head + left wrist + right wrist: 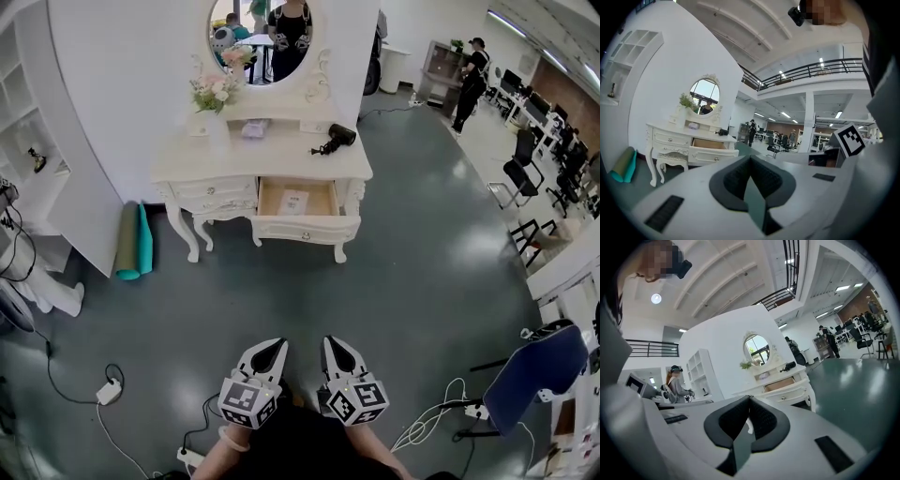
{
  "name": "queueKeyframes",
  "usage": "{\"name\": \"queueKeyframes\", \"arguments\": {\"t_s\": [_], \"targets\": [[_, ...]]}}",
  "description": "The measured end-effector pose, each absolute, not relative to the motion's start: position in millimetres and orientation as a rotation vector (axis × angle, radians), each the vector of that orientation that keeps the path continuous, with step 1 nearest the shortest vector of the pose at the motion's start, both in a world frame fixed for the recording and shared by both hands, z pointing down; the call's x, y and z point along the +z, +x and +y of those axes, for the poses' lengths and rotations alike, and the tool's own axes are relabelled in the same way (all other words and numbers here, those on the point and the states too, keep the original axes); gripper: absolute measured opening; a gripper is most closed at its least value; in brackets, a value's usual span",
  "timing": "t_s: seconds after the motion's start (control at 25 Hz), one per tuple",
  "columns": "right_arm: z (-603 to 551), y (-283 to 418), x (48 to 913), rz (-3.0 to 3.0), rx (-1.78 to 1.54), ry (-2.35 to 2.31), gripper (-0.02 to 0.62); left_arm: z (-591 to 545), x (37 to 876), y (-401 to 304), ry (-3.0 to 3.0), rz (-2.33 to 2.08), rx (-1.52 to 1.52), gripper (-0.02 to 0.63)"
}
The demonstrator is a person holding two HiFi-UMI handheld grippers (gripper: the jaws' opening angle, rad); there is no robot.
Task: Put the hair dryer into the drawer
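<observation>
Black hair dryer [335,139] lay on white dressing table [272,164], at one o'clock from open drawer [305,228], left gripper [273,347] and right gripper [334,344] pressed together, empty

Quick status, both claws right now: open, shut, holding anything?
Left claw: closed, holding nothing.
Right claw: closed, holding nothing.

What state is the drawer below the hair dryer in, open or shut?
Open: the drawer stands pulled out of the dressing table, its wooden bottom showing from above.
</observation>
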State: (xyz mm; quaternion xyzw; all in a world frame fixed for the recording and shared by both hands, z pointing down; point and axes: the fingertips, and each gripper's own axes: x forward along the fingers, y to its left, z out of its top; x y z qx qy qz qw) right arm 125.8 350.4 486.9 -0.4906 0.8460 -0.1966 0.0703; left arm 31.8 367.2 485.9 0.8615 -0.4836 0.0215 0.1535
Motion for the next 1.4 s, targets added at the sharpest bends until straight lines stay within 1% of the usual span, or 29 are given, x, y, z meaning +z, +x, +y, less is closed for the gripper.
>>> {"name": "queueKeyframes", "arguments": {"t_s": [0.36,0.6,1.2,1.4], "targets": [[335,111,498,2.569,-0.646,-1.456,0.026,354,493,27,2.447,-1.372,0.058,0.018],[308,115,502,2.550,-0.660,-1.506,0.026,329,496,23,2.455,-1.353,0.076,0.018],[178,101,483,2.506,-0.621,-1.588,0.026,201,481,-3,2.491,-1.311,0.067,0.018],[132,100,470,2.486,-0.584,-1.637,0.026,155,471,-15,2.552,-1.309,0.119,0.018]]}}
